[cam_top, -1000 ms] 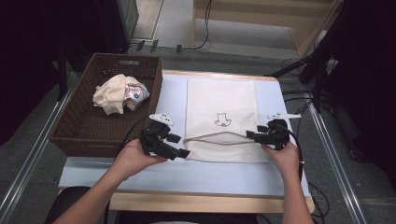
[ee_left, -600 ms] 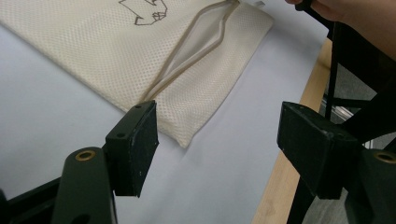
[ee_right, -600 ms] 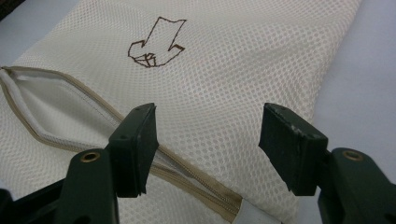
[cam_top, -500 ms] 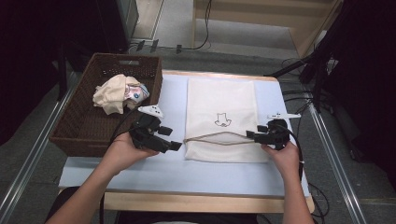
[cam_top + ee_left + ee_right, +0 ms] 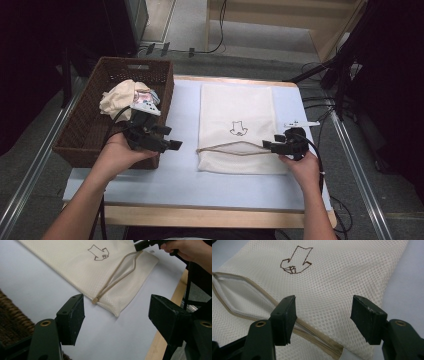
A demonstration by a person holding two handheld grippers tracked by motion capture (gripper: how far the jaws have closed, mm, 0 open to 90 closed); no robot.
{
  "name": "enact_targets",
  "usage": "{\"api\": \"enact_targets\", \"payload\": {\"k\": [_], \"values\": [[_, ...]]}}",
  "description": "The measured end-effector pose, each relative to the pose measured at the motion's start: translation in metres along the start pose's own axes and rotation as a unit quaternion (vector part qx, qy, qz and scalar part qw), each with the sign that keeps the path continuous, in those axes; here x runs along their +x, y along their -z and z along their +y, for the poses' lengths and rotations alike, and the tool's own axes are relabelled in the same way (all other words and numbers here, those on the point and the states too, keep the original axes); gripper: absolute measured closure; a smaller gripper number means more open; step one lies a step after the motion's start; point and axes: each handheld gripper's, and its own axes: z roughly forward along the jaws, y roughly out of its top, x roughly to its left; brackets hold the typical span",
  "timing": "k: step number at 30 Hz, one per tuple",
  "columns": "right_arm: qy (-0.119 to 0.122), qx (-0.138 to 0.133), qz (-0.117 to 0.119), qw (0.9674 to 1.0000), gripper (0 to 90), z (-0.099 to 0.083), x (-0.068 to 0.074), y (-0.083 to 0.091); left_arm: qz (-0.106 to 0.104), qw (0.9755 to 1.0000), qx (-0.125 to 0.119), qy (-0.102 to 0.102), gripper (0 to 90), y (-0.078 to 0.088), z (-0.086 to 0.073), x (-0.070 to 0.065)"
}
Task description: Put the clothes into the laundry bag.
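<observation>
A cream mesh bag (image 5: pixel 235 105) lies flat on the pale blue mat, its tan zipper (image 5: pixel 230 148) partly undone and gaping near the front end. My right gripper (image 5: pixel 268 146) sits at the zipper's right end, open, its jaws straddling the mesh (image 5: pixel 342 277) beside the zipper (image 5: pixel 312 332) with nothing pinched. My left gripper (image 5: pixel 170 138) hovers over the mat by the basket's near right corner, open and empty. In the left gripper view the bag (image 5: pixel 75 262), its zipper's closed end (image 5: pixel 96 300) and the right gripper (image 5: pixel 142 245) lie beyond my left gripper (image 5: pixel 116 317).
A dark wicker basket (image 5: pixel 75 125) stands at the left of the table with a bundle of cream cloth (image 5: pixel 120 97) and a patterned item inside. The wooden table edge (image 5: pixel 215 217) runs along the front. Cables trail off the right side.
My left gripper has lifted away from the zipper's left end and moved left toward the basket. The right gripper and the bag have stayed put.
</observation>
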Motion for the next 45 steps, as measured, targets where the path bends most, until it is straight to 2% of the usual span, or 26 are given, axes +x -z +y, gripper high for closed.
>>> {"api": "enact_targets", "payload": {"k": [8,11,13,19,20,21,22,25,26,27,30,34,35,36,37,39,43,45], "values": [[0.011,0.002,0.003,0.9999,38.0,0.001,0.003,-0.002,0.016,0.9998,-0.003,0.007,29.9,0.007,0.001,0.010],[0.017,0.000,0.002,0.9999,37.9,0.002,0.004,-0.002,0.017,0.9998,-0.010,0.009,29.8,0.011,0.003,0.020],[0.016,-0.001,0.004,0.9999,37.8,0.003,0.005,-0.002,0.025,0.9996,-0.012,0.010,29.8,0.013,0.006,0.026],[0.015,-0.001,0.007,0.9999,37.8,0.005,0.006,-0.002,0.032,0.9992,-0.020,0.015,29.8,0.017,0.011,0.038],[0.019,-0.002,0.007,0.9998,37.8,0.005,0.006,-0.002,0.042,0.9988,-0.022,0.014,29.8,0.019,0.012,0.046],[0.019,-0.002,0.006,0.9998,37.8,0.005,0.007,-0.003,0.042,0.9988,-0.022,0.014,29.8,0.019,0.012,0.046],[0.021,-0.002,0.009,0.9997,37.7,0.006,0.007,-0.003,0.044,0.9985,-0.025,0.020,29.8,0.020,0.013,0.054],[0.024,-0.003,0.012,0.9996,37.5,0.006,0.008,-0.003,0.053,0.9982,-0.019,0.024,29.8,0.021,0.014,0.060],[0.026,-0.003,0.014,0.9996,37.4,0.006,0.009,-0.003,0.068,0.9975,-0.012,0.016,29.8,0.023,0.015,0.066],[0.027,-0.004,0.014,0.9995,37.3,0.006,0.009,-0.003,0.073,0.9972,-0.014,0.013,29.8,0.024,0.016,0.069],[0.026,-0.002,0.015,0.9996,37.4,0.006,0.010,-0.002,0.077,0.9968,-0.017,0.016,29.6,0.028,0.018,0.078],[0.030,-0.001,0.016,0.9994,37.3,0.006,0.011,-0.003,0.080,0.9959,-0.022,0.035,29.2,0.032,0.019,0.096],[0.030,-0.001,0.016,0.9994,37.3,0.006,0.011,-0.003,0.080,0.9959,-0.022,0.035,29.2,0.032,0.019,0.096],[0.032,-0.002,0.019,0.9993,37.1,0.007,0.011,-0.003,0.085,0.9951,-0.025,0.044,29.1,0.032,0.019,0.105],[0.032,-0.002,0.022,0.9992,37.0,0.007,0.011,-0.003,0.084,0.9949,-0.025,0.049,29.1,0.032,0.019,0.108],[0.033,-0.003,0.024,0.9992,36.8,0.007,0.011,-0.003,0.087,0.9945,-0.021,0.054,29.0,0.030,0.019,0.114],[0.031,-0.001,0.025,0.9992,36.6,0.007,0.011,-0.003,0.103,0.9933,-0.013,0.051,28.8,0.030,0.023,0.124],[0.031,0.002,0.025,0.9992,36.6,0.007,0.011,-0.004,0.102,0.9932,-0.013,0.054,28.0,0.030,0.023,0.127]]}}
